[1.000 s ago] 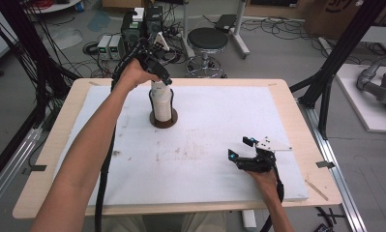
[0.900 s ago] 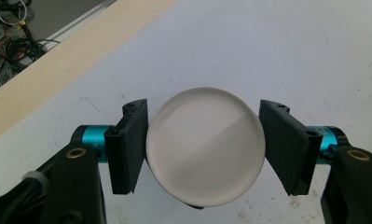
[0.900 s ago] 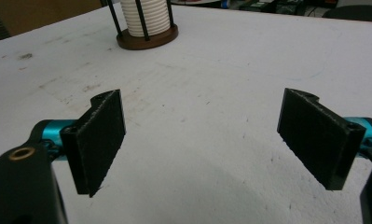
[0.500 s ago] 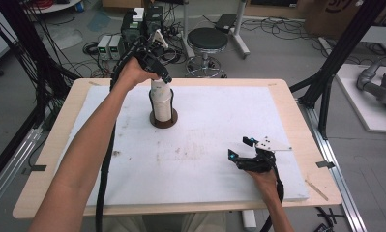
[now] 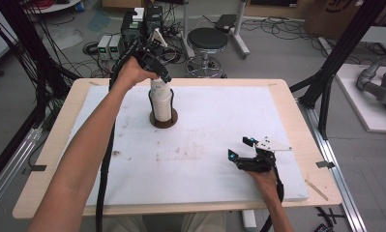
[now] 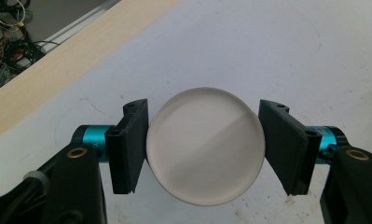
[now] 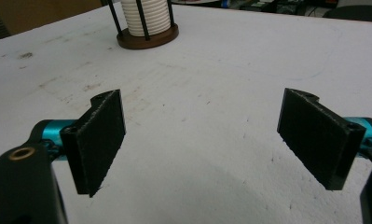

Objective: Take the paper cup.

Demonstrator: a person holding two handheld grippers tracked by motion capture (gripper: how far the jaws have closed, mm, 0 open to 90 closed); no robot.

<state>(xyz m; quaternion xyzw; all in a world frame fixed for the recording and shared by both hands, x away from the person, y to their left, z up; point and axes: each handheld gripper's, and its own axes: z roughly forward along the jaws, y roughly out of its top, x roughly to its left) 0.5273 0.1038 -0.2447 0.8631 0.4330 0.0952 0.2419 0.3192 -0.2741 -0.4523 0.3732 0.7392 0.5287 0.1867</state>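
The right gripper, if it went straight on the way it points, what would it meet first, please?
Probably nothing close: ahead of the right gripper lies bare white table mat; the coaster stack in its holder stands far off, left of its line.

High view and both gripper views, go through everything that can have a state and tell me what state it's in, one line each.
Left gripper: shut on the top white disc, a pad on either side.
Top white disc: flat, round face up, held at the top of the stack.
Stack of white discs: upright in its holder.
Holder: standing upright on the white mat, round brown base, thin black posts.
Right gripper: open, nothing between the jaws, low over the mat.
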